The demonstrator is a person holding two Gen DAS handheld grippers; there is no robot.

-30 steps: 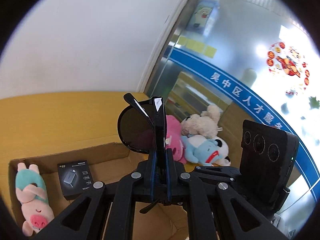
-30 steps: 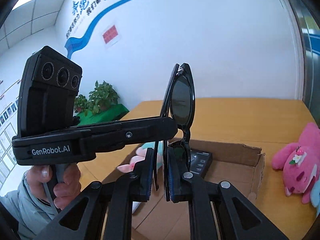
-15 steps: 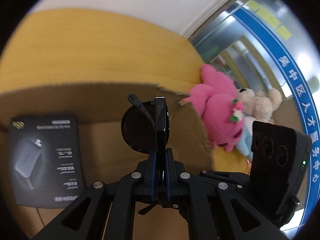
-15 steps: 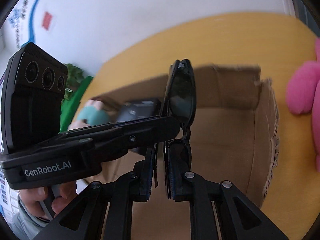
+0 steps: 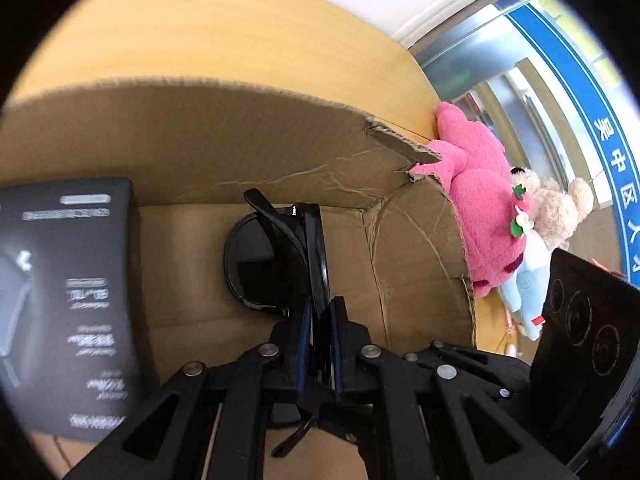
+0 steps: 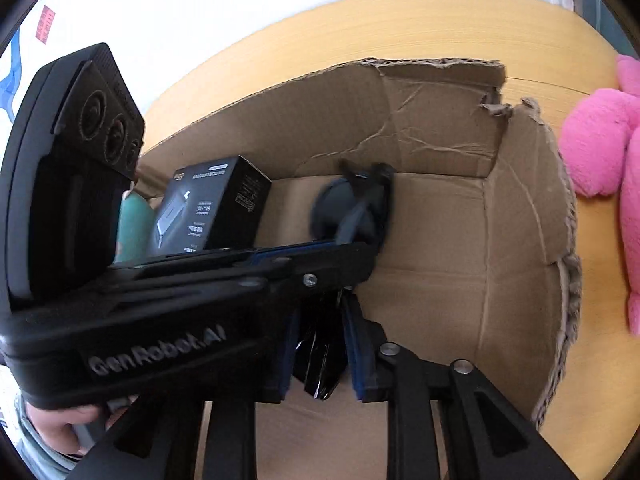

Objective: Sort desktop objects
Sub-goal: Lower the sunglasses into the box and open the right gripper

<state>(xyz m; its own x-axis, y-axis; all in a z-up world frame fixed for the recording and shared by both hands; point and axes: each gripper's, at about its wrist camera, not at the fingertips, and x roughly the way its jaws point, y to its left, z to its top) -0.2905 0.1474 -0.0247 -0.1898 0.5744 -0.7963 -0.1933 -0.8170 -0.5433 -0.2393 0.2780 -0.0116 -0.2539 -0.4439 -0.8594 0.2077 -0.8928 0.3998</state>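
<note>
Sunglasses (image 5: 276, 264): black, folded, standing on edge inside the cardboard box; one lens faces left in the left wrist view, and a temple arm crosses it.
Left gripper (image 5: 319, 320): clenched on the sunglasses frame, blue pads pressing both sides of it.
Right gripper (image 6: 320, 344): jaws slightly parted, with the glossy black end of the sunglasses between the blue pads; whether they press it I cannot tell.
Cardboard box (image 6: 440, 120): open top, torn rim, creased walls, sitting on the wooden table (image 5: 224, 32); both grippers reach into it.
Black package (image 6: 216, 204): a printed carton inside the box, to the left of the sunglasses and apart from them.
Teal plush (image 6: 134, 220): inside the box behind the black package, mostly hidden by the left gripper's body.
Pink plush (image 5: 484, 208): on the table outside the box, touching its torn right wall.
Beige bear (image 5: 560, 208): just beside the pink plush, on its far side.
Blue plush (image 5: 524, 300): lying near both, partly hidden.
</note>
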